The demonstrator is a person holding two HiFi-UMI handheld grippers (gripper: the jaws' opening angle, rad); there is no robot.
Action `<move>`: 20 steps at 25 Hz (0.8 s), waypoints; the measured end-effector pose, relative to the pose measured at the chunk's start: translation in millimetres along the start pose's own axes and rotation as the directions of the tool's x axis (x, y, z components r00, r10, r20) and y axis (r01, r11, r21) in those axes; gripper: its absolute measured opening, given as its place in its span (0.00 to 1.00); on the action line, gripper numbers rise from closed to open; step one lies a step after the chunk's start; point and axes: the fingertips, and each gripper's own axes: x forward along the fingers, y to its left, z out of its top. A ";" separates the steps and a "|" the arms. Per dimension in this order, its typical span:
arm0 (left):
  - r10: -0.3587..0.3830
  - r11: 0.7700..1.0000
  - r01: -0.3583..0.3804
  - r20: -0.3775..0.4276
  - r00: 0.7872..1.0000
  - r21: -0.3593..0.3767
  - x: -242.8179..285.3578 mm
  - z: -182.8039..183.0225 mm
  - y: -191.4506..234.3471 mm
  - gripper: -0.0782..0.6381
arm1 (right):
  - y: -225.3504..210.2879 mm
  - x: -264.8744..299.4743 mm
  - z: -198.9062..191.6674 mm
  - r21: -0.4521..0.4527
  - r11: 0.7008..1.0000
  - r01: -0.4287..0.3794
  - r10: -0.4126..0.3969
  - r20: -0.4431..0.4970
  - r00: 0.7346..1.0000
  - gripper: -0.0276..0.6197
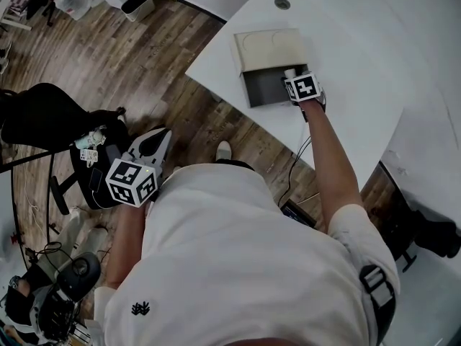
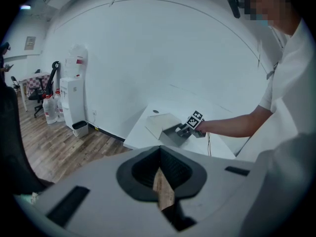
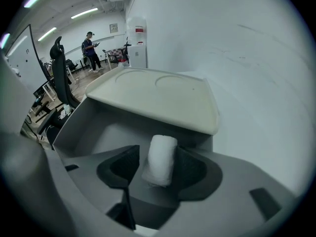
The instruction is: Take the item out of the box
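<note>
A grey box (image 1: 261, 92) with its cream lid (image 1: 270, 47) swung back lies near the edge of the white table (image 1: 353, 42). My right gripper (image 1: 291, 76) reaches into the box's open side. In the right gripper view a white roll (image 3: 162, 158) stands between the jaws of that gripper (image 3: 159, 171). There is a gap on its left side, so the gripper is open around it. My left gripper (image 1: 156, 143) hangs low over the floor, far from the table. Its jaws (image 2: 162, 190) are nearly together with nothing in them. The left gripper view shows the box (image 2: 169, 132) from afar.
A black office chair (image 1: 43, 117) with small items on it stands on the wooden floor to the left. A waste bin (image 1: 137, 4) and a water dispenser (image 2: 72, 100) stand by the wall. The table has a cable hole (image 1: 282, 3) behind the box.
</note>
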 end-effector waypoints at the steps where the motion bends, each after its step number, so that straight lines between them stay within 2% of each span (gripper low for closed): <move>1: 0.002 1.000 -0.002 -0.001 1.000 -0.002 0.5 -0.4 0.0 0.12 | -0.8 2.4 -1.5 -0.010 1.000 0.006 -0.006 -0.018 1.000 0.42; 5: 0.010 1.000 -0.010 -0.003 1.000 -0.009 0.3 -2.9 2.0 0.12 | 0.8 9.4 -4.4 -0.068 0.997 0.023 -0.029 -0.085 0.996 0.42; 8: 0.016 1.000 -0.016 0.003 1.000 -0.016 -2.6 -5.1 3.6 0.12 | 2.8 11.2 -4.7 -0.083 0.996 0.030 -0.038 -0.099 0.994 0.34; 20: -0.012 1.000 0.012 0.028 1.000 -0.003 -18.0 -12.2 4.1 0.12 | 1.3 -25.1 5.4 -0.020 0.996 0.083 -0.082 0.027 0.996 0.32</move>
